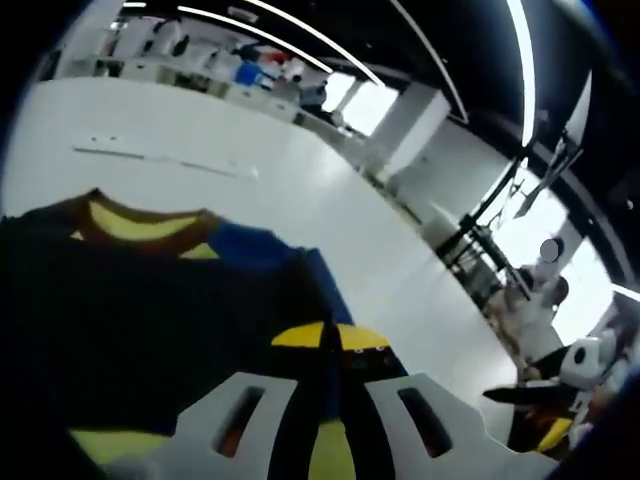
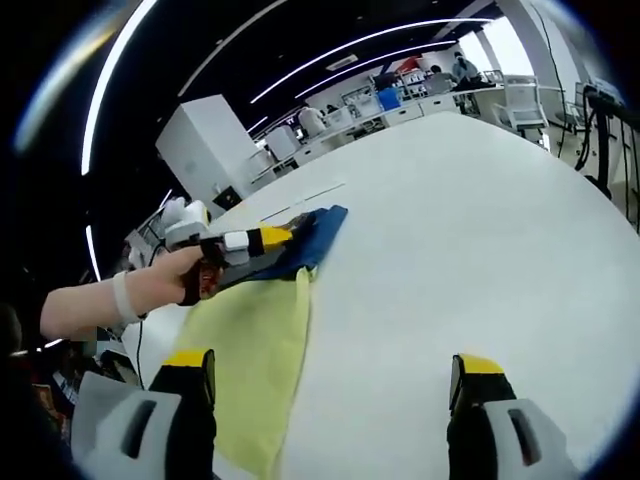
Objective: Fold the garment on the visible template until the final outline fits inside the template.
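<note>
Across the left gripper view, the garment fills the lower left: a dark navy top with a brown-edged yellow collar and a blue patch at its right shoulder, lifted off the white counter. The left claw rises from the bottom with its yellow-tipped jaws pressed together on a fold of the dark cloth, so it is gripping the garment. A thin pale strip lies on the counter beyond the collar. Farther off stand a white pillar and shelving, and a person is at the right edge.

Seen from the right gripper view, the right claw has its two jaws spread wide apart, with nothing between them; both yellow-banded tips hang over the counter. Under and beyond the left-hand jaw lies a yellow sheet, the template, flat on the counter. At its far end a hand with a white wrist strap holds the other gripper, the left claw, whose tips are closed on the blue garment just above the template's far edge. Desks and chairs stand in the background.
</note>
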